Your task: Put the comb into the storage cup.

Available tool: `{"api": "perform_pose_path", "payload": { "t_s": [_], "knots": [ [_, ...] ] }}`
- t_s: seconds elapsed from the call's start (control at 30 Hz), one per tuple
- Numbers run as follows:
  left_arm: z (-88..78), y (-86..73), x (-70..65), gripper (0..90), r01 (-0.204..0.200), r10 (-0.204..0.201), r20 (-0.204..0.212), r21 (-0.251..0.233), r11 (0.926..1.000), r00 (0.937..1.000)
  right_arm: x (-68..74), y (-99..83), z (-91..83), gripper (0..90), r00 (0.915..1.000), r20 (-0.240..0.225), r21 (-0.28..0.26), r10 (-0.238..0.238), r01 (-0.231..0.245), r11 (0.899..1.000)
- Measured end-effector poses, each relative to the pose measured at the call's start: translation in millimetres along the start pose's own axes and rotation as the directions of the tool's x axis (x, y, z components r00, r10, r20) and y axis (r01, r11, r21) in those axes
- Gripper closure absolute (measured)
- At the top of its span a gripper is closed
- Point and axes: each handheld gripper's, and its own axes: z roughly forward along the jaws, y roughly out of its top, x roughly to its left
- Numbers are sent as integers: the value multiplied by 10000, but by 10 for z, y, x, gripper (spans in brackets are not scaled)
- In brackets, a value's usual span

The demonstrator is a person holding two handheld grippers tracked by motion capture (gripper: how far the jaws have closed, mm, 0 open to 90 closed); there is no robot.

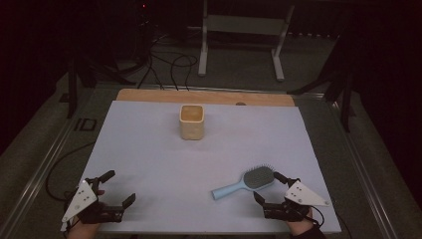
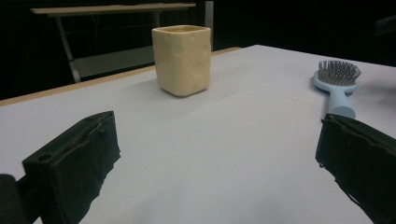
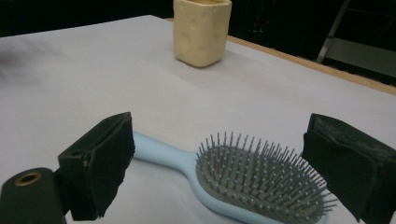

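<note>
A light blue hairbrush [image 1: 246,182] with grey bristles lies flat on the white table cover, bristles up, handle toward the left. Its head [image 3: 259,179] sits between my right gripper's spread jaws without touching them. My right gripper [image 1: 269,187] rests open at the table's near right. A cream square cup [image 1: 191,121] stands upright at the far middle; it also shows as the cup [image 2: 182,59] and the cup [image 3: 201,30]. My left gripper [image 1: 119,188] rests open at the near left, nothing between its jaws [image 2: 215,163]; the hairbrush [image 2: 337,84] lies off to its right.
The white cover [image 1: 164,164] spans the table, with a wooden strip [image 1: 149,94] along the far edge. Behind the table stand a white metal frame [image 1: 242,30] and loose cables [image 1: 169,64] on the floor. Dark stands flank both far corners.
</note>
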Motion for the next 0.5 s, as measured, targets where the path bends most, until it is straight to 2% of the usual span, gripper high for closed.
{"api": "perform_pose_path", "payload": {
  "t_s": [0.07,0.1,0.3,0.5],
  "knots": [
    [-3,3,5,0,-31,31,-11,-6,10000,10000,35,112,-27,89,10000,11,-49,-61,61,10000],
    [-3,3,5,0,-4,4,-6,-29,10000,10000,35,112,-27,89,10000,11,-49,-61,61,10000],
    [3,-3,-1,0,-5,5,-26,-32,10000,10000,39,381,-3,89,9981,-50,23,-614,615,9981],
    [3,-4,7,0,7,-7,-7,-32,10000,10000,-6,591,33,89,9976,-63,-133,-684,683,9976]
  ]
}}
